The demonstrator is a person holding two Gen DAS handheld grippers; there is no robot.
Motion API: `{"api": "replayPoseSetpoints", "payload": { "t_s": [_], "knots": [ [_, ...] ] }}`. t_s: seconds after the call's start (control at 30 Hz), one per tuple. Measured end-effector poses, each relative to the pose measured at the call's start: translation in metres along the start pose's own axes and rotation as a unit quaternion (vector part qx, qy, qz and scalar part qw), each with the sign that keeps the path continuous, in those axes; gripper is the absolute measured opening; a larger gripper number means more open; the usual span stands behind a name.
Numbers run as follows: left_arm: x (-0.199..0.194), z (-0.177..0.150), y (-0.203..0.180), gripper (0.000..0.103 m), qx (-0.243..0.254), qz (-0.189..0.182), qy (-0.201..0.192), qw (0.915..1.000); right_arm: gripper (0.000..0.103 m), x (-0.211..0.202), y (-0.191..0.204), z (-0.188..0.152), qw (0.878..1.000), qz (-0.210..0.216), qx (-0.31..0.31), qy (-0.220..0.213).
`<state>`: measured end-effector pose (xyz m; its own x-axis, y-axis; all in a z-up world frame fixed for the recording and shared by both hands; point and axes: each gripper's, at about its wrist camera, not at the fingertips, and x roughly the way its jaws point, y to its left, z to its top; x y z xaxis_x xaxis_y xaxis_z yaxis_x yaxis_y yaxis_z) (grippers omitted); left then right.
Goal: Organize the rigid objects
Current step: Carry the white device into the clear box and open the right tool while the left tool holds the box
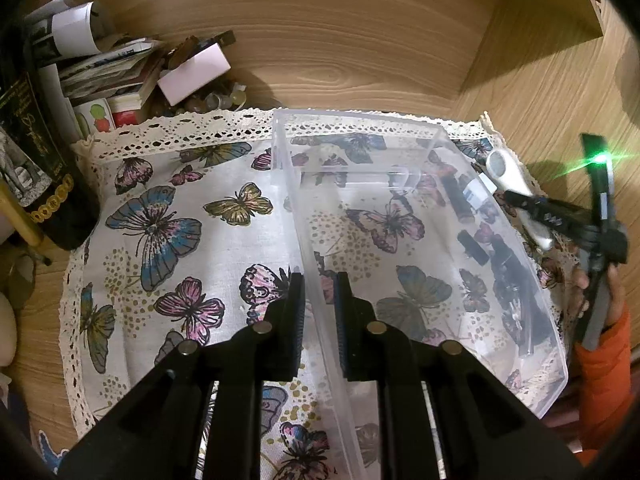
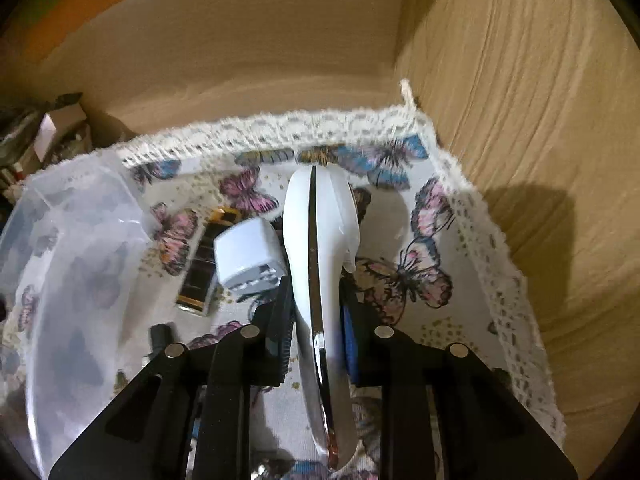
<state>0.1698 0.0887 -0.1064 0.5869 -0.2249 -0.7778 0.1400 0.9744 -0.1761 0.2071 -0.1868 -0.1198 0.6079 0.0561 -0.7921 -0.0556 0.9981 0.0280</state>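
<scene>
Two grippers are working here, and both are closed on something. Your left gripper [image 1: 320, 300] is pinching the near wall of the clear plastic bin [image 1: 400, 168], its fingers clamped either side of the rim and steadying it. Your right gripper [image 2: 316, 316] is gripping a white handheld device with a chrome seam [image 2: 320, 232], its fingers pressing its flanks; whether it is clear of the cloth I cannot tell.

Judging by the layout, you are barely started: the bin is looking empty, and the white device is sitting outside it, at about three o'clock from the bin in the left wrist view. Beside it, a white plug adapter [image 2: 248, 256], a black-and-gold lipstick tube [image 2: 204, 268] and some small dark items [image 1: 516, 288] are lying on the cloth, waiting to be gathered.

Everything is resting on a butterfly-print cloth with lace edging [image 1: 172, 224], spread over a wood-grain table [image 1: 360, 40]. At ten o'clock, a clutter of papers and boxes [image 1: 132, 72] and a dark bottle [image 1: 36, 152] are crowding the corner.
</scene>
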Motion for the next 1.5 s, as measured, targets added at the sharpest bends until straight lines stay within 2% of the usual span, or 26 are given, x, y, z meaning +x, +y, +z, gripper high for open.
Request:
{"api": "replayPoseSetpoints", "payload": {
  "t_s": [0.27, 0.4, 0.57, 0.77, 0.97, 1.13, 1.37, 1.5],
  "knots": [
    [0.0, 0.0, -0.002, 0.014, 0.007, 0.009, 0.0, 0.9999, 0.019, -0.052, 0.007, 0.004, 0.997, 0.021, -0.016, -0.067],
    [0.003, 0.0, -0.002, 0.014, 0.007, 0.011, 0.005, 0.9999, 0.019, -0.076, 0.024, 0.003, 0.994, 0.036, -0.033, -0.096],
    [0.005, -0.001, 0.0, 0.014, 0.003, 0.006, 0.008, 0.9999, 0.019, -0.079, 0.062, 0.011, 0.99, 0.063, -0.055, -0.116],
    [0.003, -0.002, -0.001, 0.014, 0.004, 0.007, 0.002, 1.0, 0.019, -0.075, 0.097, 0.01, 0.985, 0.092, -0.089, -0.115],
    [0.002, -0.003, -0.001, 0.014, 0.002, 0.006, -0.002, 1.0, 0.019, -0.058, 0.133, 0.009, 0.982, 0.111, -0.129, -0.08],
    [0.002, -0.004, -0.001, 0.014, 0.001, 0.001, -0.004, 1.0, 0.019, -0.037, 0.161, 0.007, 0.979, 0.131, -0.156, -0.028],
    [0.001, -0.005, -0.001, 0.014, 0.003, -0.004, -0.006, 1.0, 0.019, -0.013, 0.186, 0.003, 0.97, 0.13, -0.202, 0.038],
    [0.001, -0.005, -0.003, 0.014, 0.003, -0.003, -0.009, 1.0, 0.019, -0.003, 0.193, -0.001, 0.965, 0.119, -0.224, 0.062]
  ]
}}
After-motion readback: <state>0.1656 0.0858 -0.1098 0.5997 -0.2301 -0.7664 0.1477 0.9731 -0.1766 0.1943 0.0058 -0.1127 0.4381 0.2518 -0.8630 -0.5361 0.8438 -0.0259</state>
